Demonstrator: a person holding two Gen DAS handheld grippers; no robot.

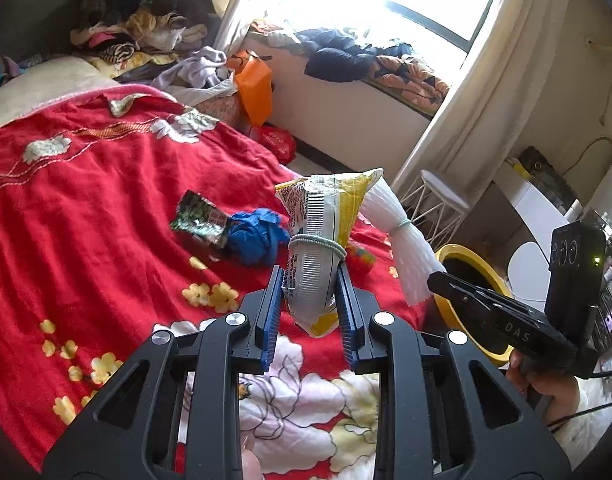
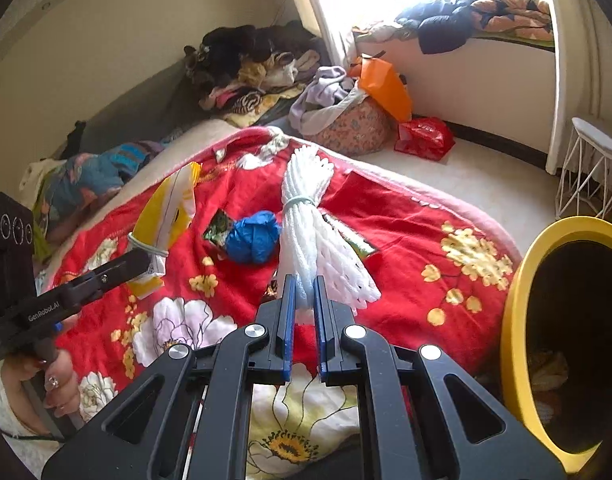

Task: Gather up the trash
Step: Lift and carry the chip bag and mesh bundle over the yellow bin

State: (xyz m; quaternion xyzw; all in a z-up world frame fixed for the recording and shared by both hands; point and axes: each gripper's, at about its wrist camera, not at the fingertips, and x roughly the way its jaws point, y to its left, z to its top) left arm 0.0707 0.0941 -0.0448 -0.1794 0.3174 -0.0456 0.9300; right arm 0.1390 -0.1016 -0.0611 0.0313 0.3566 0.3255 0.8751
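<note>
My left gripper [image 1: 310,280] is shut on a yellow and white snack bag [image 1: 319,236] bound with a rubber band, held above the red bedspread [image 1: 86,208]; the same bag [image 2: 168,216] shows at the left of the right wrist view. My right gripper [image 2: 304,286] is shut on a white foam net bundle [image 2: 306,216] tied with a band, also seen as the foam net [image 1: 401,240] in the left wrist view. On the bed lie a crumpled blue glove [image 1: 254,236] [image 2: 252,236] and a dark foil wrapper [image 1: 198,220] [image 2: 218,226]. A yellow-rimmed bin [image 2: 517,320] [image 1: 465,256] stands at the right.
Piles of clothes [image 2: 250,68] sit at the bed's far end. An orange bag [image 2: 385,84] and a red bag [image 2: 423,136] lie on the floor by the window ledge. A white wire stool [image 2: 593,168] stands near the curtain. A person's hand [image 2: 58,384] holds the left gripper's handle.
</note>
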